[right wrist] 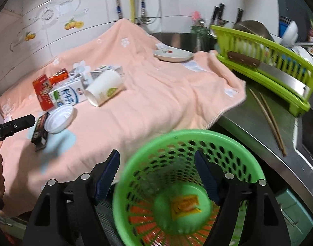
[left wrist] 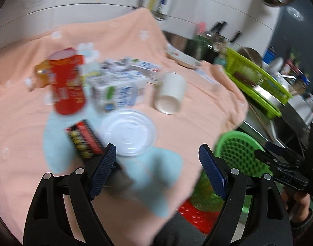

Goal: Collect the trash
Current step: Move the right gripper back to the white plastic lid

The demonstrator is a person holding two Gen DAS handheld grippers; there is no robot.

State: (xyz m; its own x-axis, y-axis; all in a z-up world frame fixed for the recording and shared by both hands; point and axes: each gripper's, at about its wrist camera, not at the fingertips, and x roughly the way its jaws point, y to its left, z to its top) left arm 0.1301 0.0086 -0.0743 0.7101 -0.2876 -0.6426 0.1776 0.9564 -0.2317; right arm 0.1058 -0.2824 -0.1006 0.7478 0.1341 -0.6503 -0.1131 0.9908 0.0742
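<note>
Over the peach towel-covered counter [left wrist: 136,47], my left gripper [left wrist: 157,157] hangs spread wide and holds nothing, just above the round white plastic lid [left wrist: 128,132] and small black-and-red carton [left wrist: 84,141]. My right gripper [right wrist: 156,165], also wide and empty, straddles the green perforated plastic basket [right wrist: 136,164], where a yellow wrapper [right wrist: 184,206] lies.

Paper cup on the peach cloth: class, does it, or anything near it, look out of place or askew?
Yes. The white paper cup lies tipped on its side, open mouth toward the camera, beside a toppled milk carton. A white plastic lid lies loose, off any container. Nothing looks spilled. One yellow wrapper already lies in the green basket.
</note>
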